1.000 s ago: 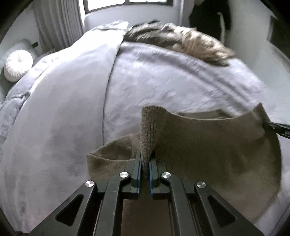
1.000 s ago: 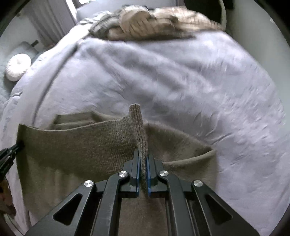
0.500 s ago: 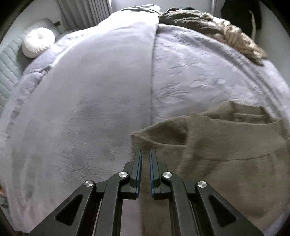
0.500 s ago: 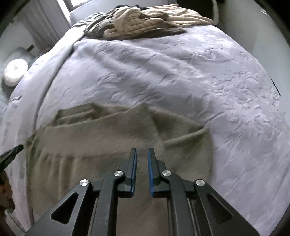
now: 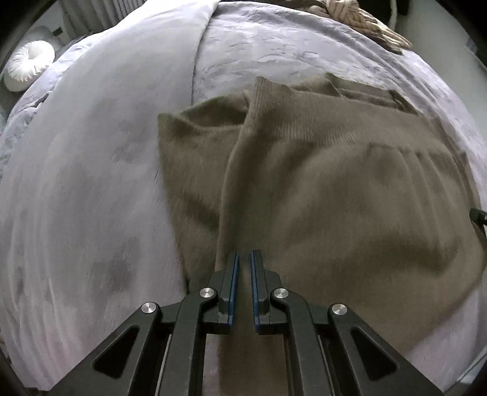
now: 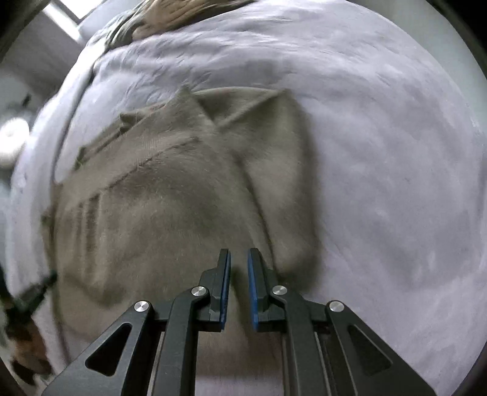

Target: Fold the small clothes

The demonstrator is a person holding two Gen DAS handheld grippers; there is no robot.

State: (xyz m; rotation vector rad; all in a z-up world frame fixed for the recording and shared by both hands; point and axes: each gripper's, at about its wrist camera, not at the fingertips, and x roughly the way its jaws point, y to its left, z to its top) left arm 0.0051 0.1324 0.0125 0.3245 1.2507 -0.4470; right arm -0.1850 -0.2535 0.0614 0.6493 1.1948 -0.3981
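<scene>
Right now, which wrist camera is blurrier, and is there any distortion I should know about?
Right wrist view: heavy motion blur smears the olive knit garment and the lavender bedspread; the right gripper stays sharp. Left wrist view: milder blur, with the garment's ribbing still readable. Both views: strong fisheye bulge and dark corners.

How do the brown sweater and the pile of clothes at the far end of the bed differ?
The brown sweater lies spread nearly flat close to both grippers; the pile of clothes is bunched up at the bed's far edge. The sweater is one plain brown; the pile mixes tan and darker fabric. Both rest on the lilac blanket.
</scene>
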